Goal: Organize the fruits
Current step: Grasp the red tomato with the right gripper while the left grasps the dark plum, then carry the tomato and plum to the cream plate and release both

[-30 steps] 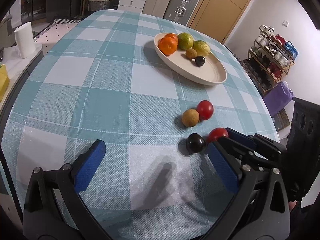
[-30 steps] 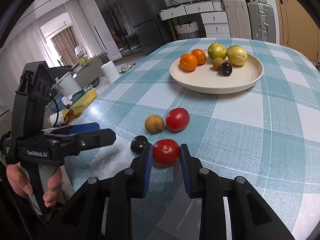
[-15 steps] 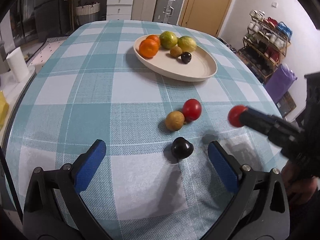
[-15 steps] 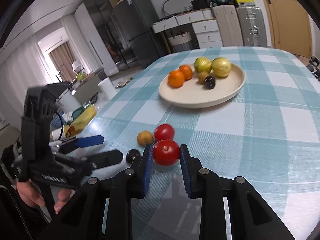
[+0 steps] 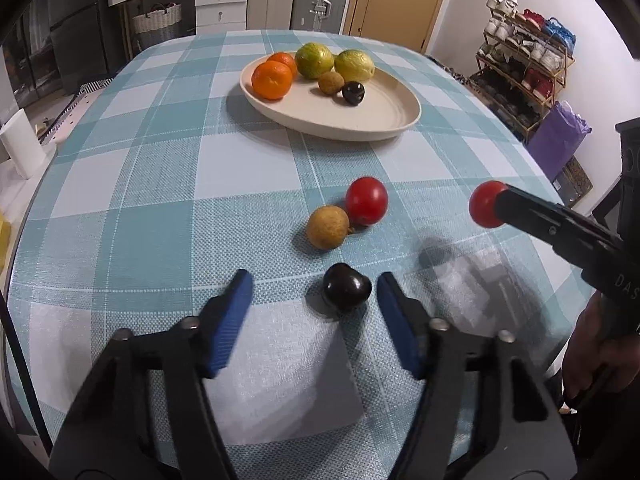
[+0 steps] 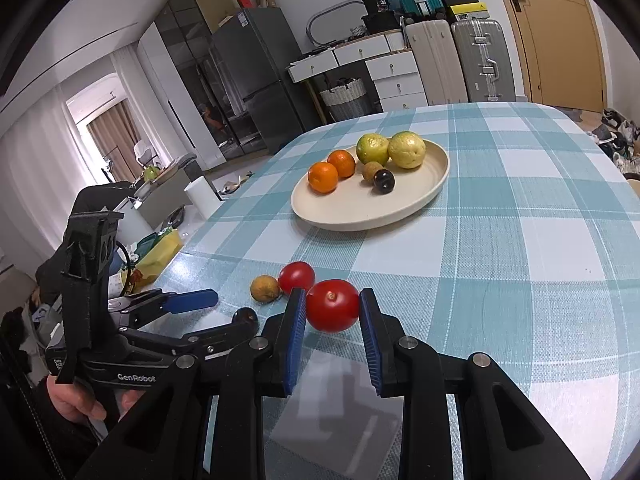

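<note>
My right gripper [image 6: 333,307] is shut on a red tomato [image 6: 332,305] and holds it above the checked table; it shows in the left wrist view [image 5: 486,204] too. My left gripper [image 5: 314,290] is open, low over the table, its jaws on either side of a dark plum [image 5: 346,287], not touching it. A second red tomato [image 5: 366,201] and a brown longan [image 5: 328,227] lie just beyond. The cream plate [image 5: 384,120] at the far side holds two oranges, two green-yellow citrus, a longan and a plum.
A white paper roll [image 5: 20,148] stands off the table's left edge. A shoe rack [image 5: 524,60] and a purple bag [image 5: 558,136] stand to the right. Drawers, suitcases and a door [image 6: 560,32] are behind the table.
My right gripper lifted the tomato off the table and carried it right and forward. My left gripper moved forward and narrowed around the dark plum.
</note>
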{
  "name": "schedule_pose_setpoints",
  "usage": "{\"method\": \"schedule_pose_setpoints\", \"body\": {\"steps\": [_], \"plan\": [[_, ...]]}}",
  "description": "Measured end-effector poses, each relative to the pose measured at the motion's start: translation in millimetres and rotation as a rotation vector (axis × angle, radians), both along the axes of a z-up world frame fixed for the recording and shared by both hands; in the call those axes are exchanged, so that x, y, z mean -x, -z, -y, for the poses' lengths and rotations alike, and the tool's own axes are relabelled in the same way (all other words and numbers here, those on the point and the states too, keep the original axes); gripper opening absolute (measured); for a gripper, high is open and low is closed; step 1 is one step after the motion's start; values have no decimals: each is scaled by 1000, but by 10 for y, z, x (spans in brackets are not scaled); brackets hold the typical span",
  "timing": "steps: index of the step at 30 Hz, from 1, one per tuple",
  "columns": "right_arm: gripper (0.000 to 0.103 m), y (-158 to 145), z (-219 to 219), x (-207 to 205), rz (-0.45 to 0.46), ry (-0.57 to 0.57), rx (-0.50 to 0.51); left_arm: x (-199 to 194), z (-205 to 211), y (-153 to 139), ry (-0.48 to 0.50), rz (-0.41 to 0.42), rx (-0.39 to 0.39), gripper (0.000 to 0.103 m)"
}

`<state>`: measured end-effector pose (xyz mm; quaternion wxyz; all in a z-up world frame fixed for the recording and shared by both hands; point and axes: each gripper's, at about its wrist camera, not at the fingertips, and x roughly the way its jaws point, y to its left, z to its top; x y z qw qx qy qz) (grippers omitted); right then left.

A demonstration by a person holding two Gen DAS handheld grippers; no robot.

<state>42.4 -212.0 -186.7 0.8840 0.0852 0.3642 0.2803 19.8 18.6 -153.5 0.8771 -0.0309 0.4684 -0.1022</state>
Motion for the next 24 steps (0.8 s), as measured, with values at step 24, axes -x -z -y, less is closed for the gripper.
{"method": "schedule_pose_setpoints", "body": {"steps": [24], "plan": [[27,28,24,-71,-15,-9,0,88,-94,-155,39,4,149,20]]}}
